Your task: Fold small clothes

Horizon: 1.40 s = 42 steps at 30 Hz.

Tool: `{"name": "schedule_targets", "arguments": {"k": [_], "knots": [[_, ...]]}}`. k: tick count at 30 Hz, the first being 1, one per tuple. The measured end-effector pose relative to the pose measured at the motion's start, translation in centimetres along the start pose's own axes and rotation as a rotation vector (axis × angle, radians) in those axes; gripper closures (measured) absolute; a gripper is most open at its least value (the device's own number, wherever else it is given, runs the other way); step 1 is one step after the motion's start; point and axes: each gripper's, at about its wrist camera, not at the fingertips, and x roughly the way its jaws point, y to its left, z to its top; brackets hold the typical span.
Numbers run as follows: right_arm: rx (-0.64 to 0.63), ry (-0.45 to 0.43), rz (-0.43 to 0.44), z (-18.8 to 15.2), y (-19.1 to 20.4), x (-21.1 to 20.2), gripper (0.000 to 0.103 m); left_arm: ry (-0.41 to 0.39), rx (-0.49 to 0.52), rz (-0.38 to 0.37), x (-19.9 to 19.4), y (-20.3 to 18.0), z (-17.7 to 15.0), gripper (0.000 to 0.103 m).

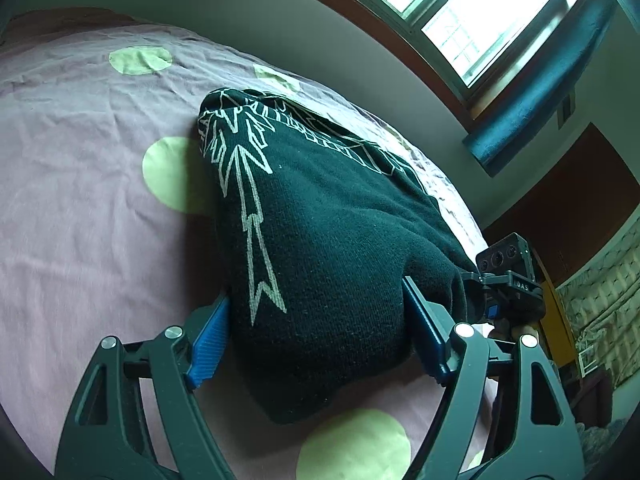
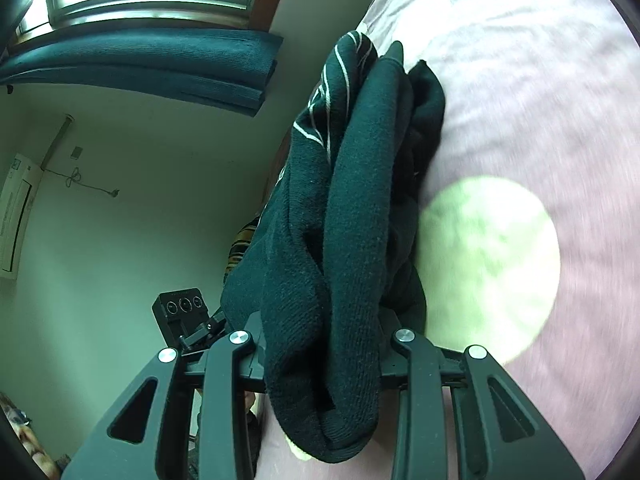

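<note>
A dark green knit garment (image 1: 320, 240) with a white line pattern is folded into a thick bundle and lifted off the pink bed sheet (image 1: 80, 220). My left gripper (image 1: 316, 332) has its blue pads (image 1: 210, 344) on both sides of the bundle's near end, shut on it. My right gripper (image 2: 324, 344) is shut on the other end, where the thick folded layers (image 2: 352, 220) bulge out between its fingers. The right gripper also shows in the left wrist view (image 1: 508, 280) at the right of the garment.
The bed sheet has pale green dots (image 1: 356, 444). A window (image 1: 480, 8) with a blue rolled curtain (image 1: 540, 92) is behind the bed. A white wall (image 2: 120, 220) with an air conditioner (image 2: 12, 216) lies left in the right wrist view.
</note>
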Motion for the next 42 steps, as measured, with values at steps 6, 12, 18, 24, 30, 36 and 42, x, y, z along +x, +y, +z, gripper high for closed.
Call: {"name": "schedule_targets", "arguments": {"k": [6,12,18,24,30,36,42], "knots": [[-0.024,-0.012,-0.001,0.3,-1.3,0.9,0.070,-0.019,0.012,0.006,0.5,0.3,-0.3,0.024],[-0.027,-0.013,0.033,0.4,-1.7,1.1,0.070,-0.033,0.026,0.000,0.4,0.2,-0.5,0.024],[-0.032,-0.012,0.043,-0.1,-2.0,0.5,0.069,-0.033,0.020,-0.010,0.4,0.4,-0.7,0.023],[-0.031,-0.011,0.047,-0.4,-2.4,0.0,0.070,-0.039,0.021,-0.011,0.3,0.4,-0.8,0.023],[-0.030,-0.010,0.054,-0.3,-2.5,0.0,0.070,-0.057,0.035,-0.025,0.4,0.6,-1.2,0.021],[-0.040,-0.013,0.049,-0.3,-2.4,0.0,0.069,-0.075,0.029,-0.064,0.6,1.4,-1.4,0.018],[-0.038,-0.043,0.036,-0.8,-1.9,-1.0,0.057,-0.113,0.003,-0.014,-0.6,1.2,-1.9,0.011]]}}
